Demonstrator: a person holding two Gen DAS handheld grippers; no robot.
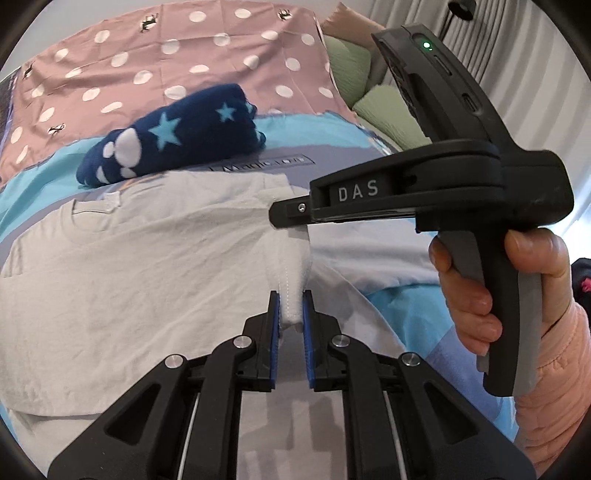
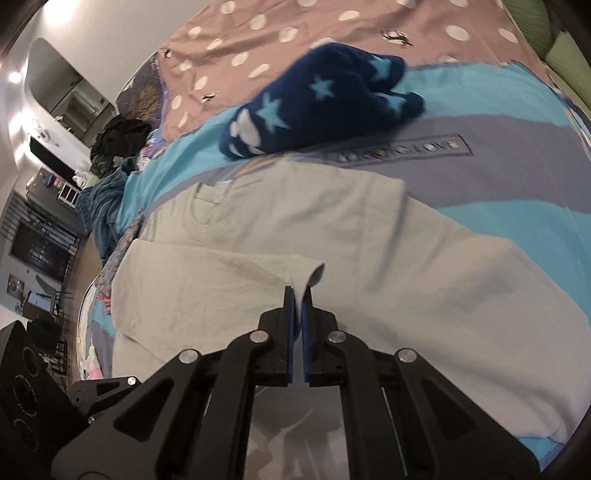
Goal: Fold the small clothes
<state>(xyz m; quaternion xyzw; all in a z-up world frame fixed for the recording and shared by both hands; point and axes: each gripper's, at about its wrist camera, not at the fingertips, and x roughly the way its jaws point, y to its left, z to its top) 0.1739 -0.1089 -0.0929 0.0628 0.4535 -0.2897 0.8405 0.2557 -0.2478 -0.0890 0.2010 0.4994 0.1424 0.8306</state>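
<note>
A pale grey T-shirt (image 1: 129,266) lies spread across a bedspread (image 1: 391,306) of blue and grey bands, filling the middle of both wrist views. In the left wrist view, the left gripper (image 1: 291,299) at lower centre has its blue-padded jaws closed on a bunched, stitched edge of the shirt, the fabric rising out from between them toward the centre of the frame. At right in the same view, the right gripper (image 1: 286,213) reaches in from the side, held by a hand (image 1: 480,288) in a pink sleeve; its tip sits against the same lifted fold, just above the left jaws.

In the right wrist view, the right gripper (image 2: 298,299) at lower centre pinches a thin fold of the T-shirt (image 2: 369,266) between nearly touching pads, a small curl of cloth standing just above the jaws. The shirt's collar lies toward the upper left of centre. Beyond the shirt, in the upper centre, a navy star-patterned garment (image 2: 321,99) rests bundled on the bedspread, near a pink polka-dot cover (image 2: 258,33).
</note>
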